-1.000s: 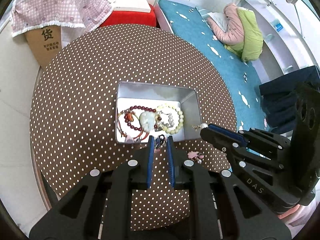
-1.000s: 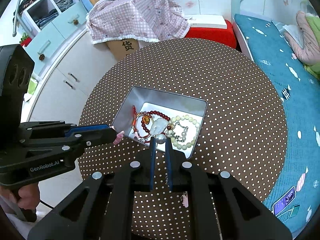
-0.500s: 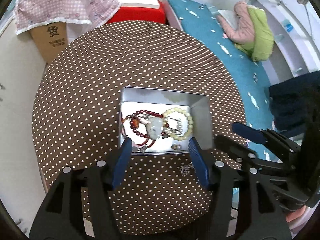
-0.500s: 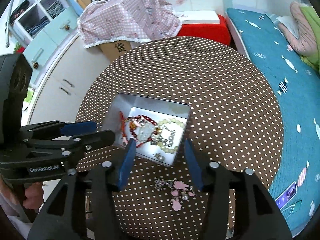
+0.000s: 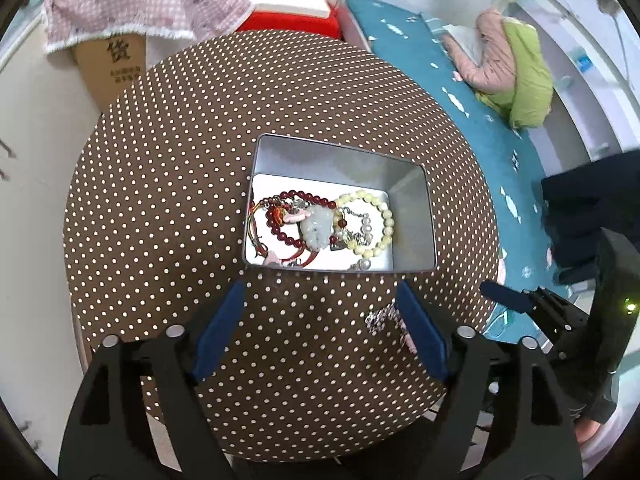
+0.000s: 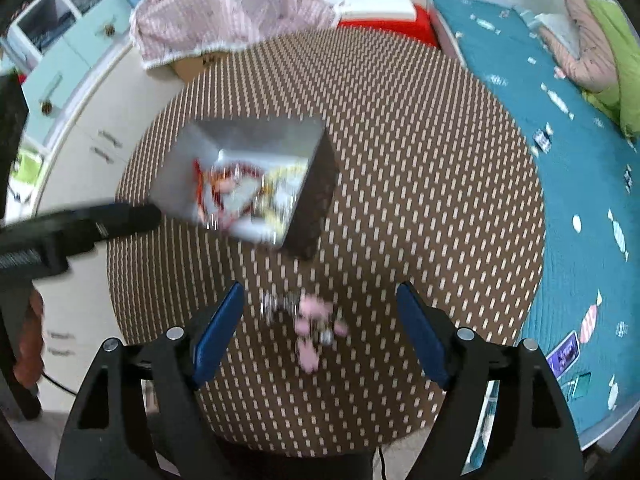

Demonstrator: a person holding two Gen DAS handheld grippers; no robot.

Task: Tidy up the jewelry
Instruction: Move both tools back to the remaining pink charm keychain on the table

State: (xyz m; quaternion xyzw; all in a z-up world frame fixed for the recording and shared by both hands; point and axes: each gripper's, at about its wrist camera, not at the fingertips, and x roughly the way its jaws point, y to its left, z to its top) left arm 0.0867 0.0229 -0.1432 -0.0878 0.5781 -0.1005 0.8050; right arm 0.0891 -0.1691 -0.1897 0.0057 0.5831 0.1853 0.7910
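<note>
Jewelry tin (image 5: 412, 216) nearly sorted, one pink-charm chain (image 6: 310, 322) left loose on the polka-dot counter (image 5: 160, 184).
Both claws, left claw (image 5: 320, 330) and right claw (image 6: 320, 330), are opening and empty. Chain looks light and floppy, so I'd pinch the charm cluster.

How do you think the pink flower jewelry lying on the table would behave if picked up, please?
The pink flower jewelry looks like small pieces on a thin chain, so it would probably droop and dangle. Being small, it is likely light, and might slip from wide fingers.
</note>
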